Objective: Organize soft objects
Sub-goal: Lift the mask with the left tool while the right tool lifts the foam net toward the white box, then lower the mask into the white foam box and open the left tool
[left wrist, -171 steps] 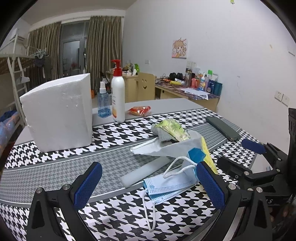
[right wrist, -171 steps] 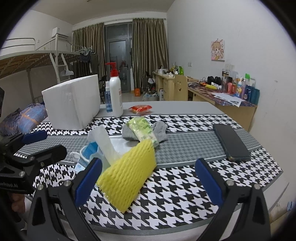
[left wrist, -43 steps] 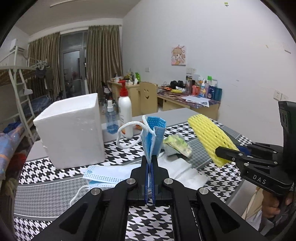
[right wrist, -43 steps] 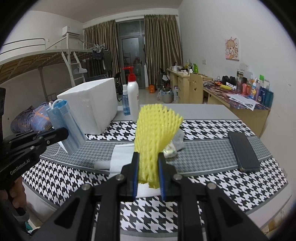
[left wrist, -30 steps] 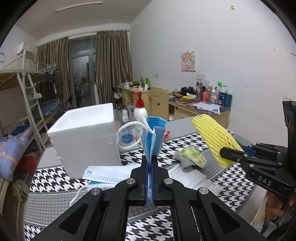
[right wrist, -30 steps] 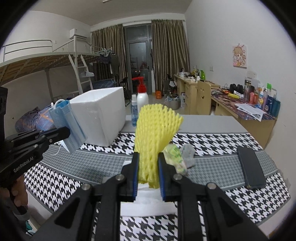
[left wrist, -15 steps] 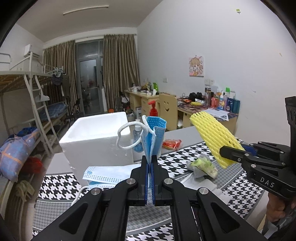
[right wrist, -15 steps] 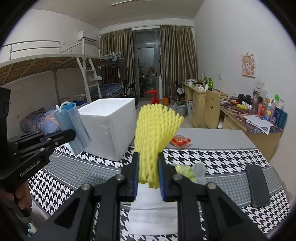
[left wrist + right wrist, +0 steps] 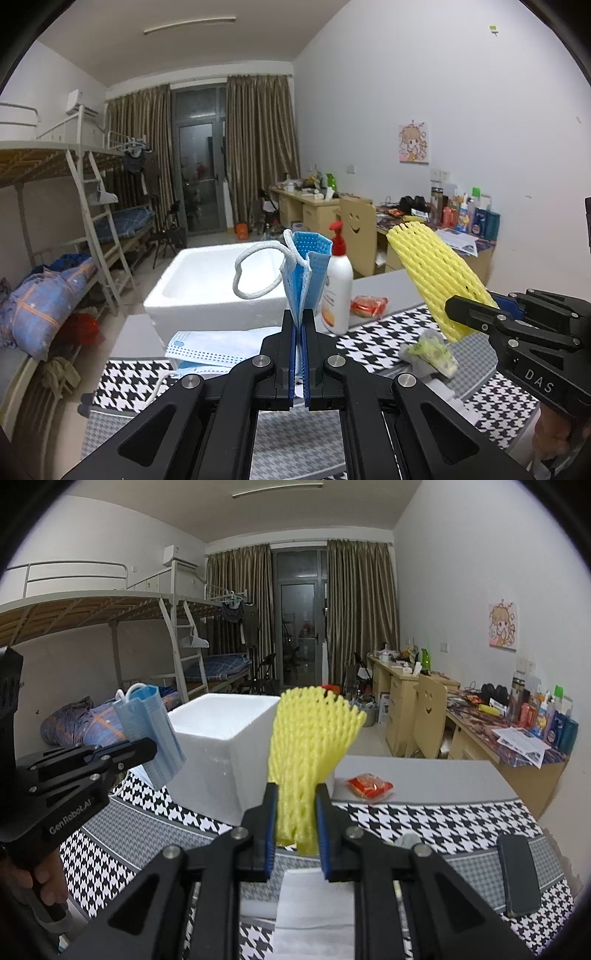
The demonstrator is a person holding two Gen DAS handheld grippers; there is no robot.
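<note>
Carrying both soft things at once here: the left tongs (image 9: 298,325) are clenched flat on a folded blue face mask (image 9: 304,269), ear loop dangling off to the side, and the right tongs (image 9: 295,812) are squeezing a yellow foam net sleeve (image 9: 308,753). Both are held up in the air over the counter (image 9: 424,812), pointed toward the open white foam box (image 9: 207,280).

My guess is the box is the drop spot, so next up is getting each piece over the rim and letting go, probably one at a time so the tongs don't bump.

Stuff to dodge: the pump bottle (image 9: 337,284) sits just beside the box, red snack packet (image 9: 369,784) nearby. More masks (image 9: 218,347), a crumpled green wrapper (image 9: 430,350), and a dark phone (image 9: 519,873) are left on the counter.
</note>
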